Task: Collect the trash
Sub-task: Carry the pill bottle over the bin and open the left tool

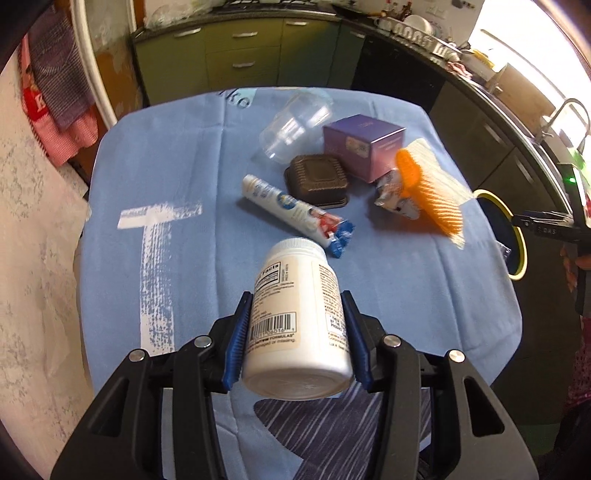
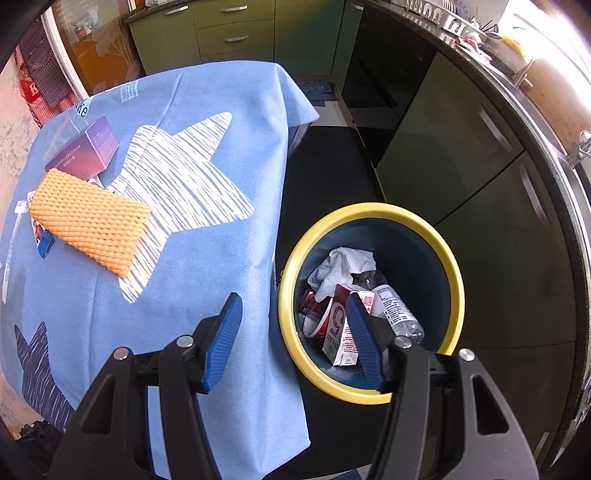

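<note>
The left gripper (image 1: 297,332) clamps a white pill bottle (image 1: 297,325) between its blue pads, held above a table draped in a blue cloth (image 1: 184,155) printed with white and navy shapes. Farther on the cloth lie a toothpaste tube (image 1: 295,214), a dark lidded tray (image 1: 317,179), a crumpled wrapper (image 1: 393,199) under orange foam netting (image 1: 428,192), a purple box (image 1: 365,144) and a clear cup (image 1: 295,125) on its side. The right gripper (image 2: 295,336) hangs open and empty above a yellow-rimmed bin (image 2: 456,284) on the dark floor, right of the table, holding tissue, a carton and a bottle. Green cabinets (image 1: 240,55) line the far wall; a counter with dish rack (image 1: 424,33) curves along the right.
</note>
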The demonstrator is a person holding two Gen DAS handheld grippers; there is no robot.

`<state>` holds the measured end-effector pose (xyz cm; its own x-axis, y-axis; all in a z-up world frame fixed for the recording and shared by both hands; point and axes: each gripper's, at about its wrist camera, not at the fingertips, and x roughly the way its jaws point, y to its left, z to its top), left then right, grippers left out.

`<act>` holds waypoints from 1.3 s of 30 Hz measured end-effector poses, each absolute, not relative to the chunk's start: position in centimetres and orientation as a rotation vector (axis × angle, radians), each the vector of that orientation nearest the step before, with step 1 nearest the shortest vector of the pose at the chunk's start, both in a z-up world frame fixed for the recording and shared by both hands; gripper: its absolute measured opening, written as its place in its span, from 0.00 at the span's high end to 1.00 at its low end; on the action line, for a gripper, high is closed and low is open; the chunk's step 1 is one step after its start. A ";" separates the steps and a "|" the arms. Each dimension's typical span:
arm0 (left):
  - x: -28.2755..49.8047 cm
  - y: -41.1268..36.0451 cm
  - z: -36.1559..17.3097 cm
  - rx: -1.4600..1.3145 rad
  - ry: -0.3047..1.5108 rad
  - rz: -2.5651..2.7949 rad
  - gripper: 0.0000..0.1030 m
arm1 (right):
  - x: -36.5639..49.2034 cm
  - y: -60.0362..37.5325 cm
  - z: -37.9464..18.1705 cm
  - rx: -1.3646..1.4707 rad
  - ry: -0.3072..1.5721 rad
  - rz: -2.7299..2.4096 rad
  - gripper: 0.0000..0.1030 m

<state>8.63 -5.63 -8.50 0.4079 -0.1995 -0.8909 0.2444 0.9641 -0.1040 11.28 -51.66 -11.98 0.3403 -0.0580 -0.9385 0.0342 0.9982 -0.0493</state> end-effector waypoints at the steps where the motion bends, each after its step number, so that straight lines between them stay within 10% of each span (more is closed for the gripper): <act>1: 8.6 -6.1 -8.0 0.051 1.107 -0.296 0.54 | 11.2 -51.8 -11.8 -0.018 1.218 -0.063 0.46; 18: 9.7 -29.4 -2.0 0.269 0.961 -0.804 0.54 | 5.7 -61.0 -10.8 0.104 1.184 -0.218 0.46; 37: 16.9 -54.4 -14.6 0.389 1.120 -0.928 0.54 | 0.6 -67.8 -11.3 0.178 1.184 -0.323 0.46; 39: 17.6 -55.2 -15.7 0.383 1.126 -0.921 0.42 | 0.5 -67.9 -11.2 0.179 1.183 -0.325 0.46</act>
